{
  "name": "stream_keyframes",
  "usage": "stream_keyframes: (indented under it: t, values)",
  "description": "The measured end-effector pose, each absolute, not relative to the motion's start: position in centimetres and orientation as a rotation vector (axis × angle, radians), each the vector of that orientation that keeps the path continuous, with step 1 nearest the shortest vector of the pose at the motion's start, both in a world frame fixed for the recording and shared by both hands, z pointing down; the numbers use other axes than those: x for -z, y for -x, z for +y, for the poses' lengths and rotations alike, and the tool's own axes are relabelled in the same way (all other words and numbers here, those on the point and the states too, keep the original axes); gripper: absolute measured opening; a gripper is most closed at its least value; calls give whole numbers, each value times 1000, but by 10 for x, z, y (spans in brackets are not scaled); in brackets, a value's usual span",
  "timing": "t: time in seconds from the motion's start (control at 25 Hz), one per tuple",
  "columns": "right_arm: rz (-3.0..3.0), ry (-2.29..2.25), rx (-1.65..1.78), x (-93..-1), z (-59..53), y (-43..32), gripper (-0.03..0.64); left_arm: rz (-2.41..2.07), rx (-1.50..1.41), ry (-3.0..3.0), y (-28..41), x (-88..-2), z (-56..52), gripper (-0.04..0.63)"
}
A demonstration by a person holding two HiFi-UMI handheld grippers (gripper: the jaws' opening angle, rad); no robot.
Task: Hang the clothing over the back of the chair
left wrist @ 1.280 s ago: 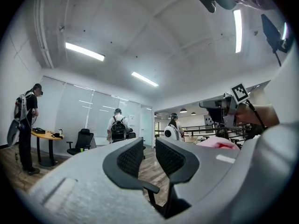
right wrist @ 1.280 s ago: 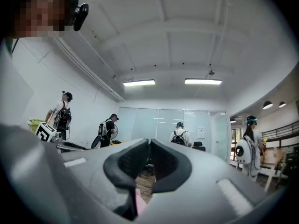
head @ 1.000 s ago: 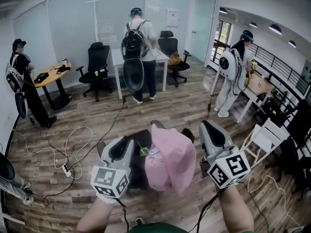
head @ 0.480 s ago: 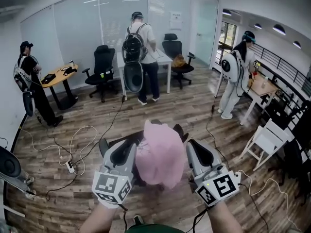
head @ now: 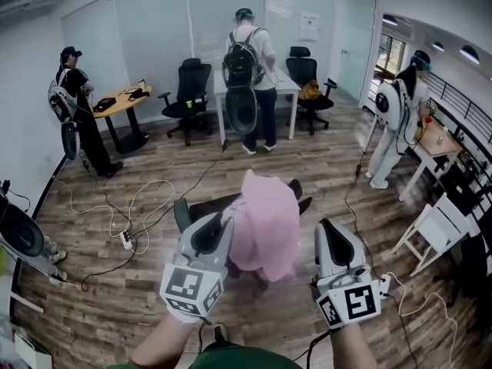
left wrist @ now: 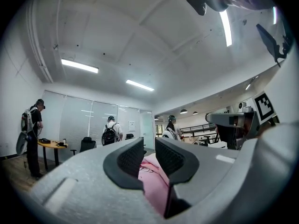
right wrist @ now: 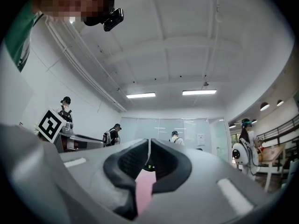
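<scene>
Where it hangs now, the pink clothing (head: pixel 265 221) drapes over the back of the black chair (head: pixel 206 205), mid head view. It is soft plain pink, bunched to a peak on top and falling in a wide smooth sheet toward the person, hem loose above the wood floor (head: pixel 115 298). The left gripper view shows a small dark print on it.

Versus half a second ago: the cloth was a rounded lump with both grippers tight against its sides; now it hangs longer and flatter. The left gripper (head: pixel 221 224) stays at the cloth's left edge, touching it. The right gripper (head: pixel 327 231) has come off to the right, with floor showing between it and the cloth.

Left jaws stand a narrow slot apart, pads not meeting. Pink cloth shows in the lower part of the slot, room above it. Right jaws have their tips together, clear of the garment in the head view. A thin pink strip shows in the gap under the tips; cannot tell what it is.
</scene>
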State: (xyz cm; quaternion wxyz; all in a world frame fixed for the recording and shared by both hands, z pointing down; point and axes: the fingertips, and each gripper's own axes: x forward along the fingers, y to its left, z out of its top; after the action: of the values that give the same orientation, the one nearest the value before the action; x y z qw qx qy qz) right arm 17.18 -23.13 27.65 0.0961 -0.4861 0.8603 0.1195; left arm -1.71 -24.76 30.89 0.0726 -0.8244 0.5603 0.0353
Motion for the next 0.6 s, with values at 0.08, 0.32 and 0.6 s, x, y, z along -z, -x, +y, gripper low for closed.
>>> stream_keyframes:
  t: [0.08, 0.32, 0.6]
  values:
    - [2550, 1434, -336, -281, -227, -177, 18, 1699, -109, 2473, 15, -313, -239, 86]
    - [2570, 1412, -308, -289, -213, -182, 18, 1717, -124, 2456, 11, -315, -221, 86]
    - [2569, 1365, -226, -290, -199, -188, 18, 1710, -131, 2461, 3, -318, -208, 84]
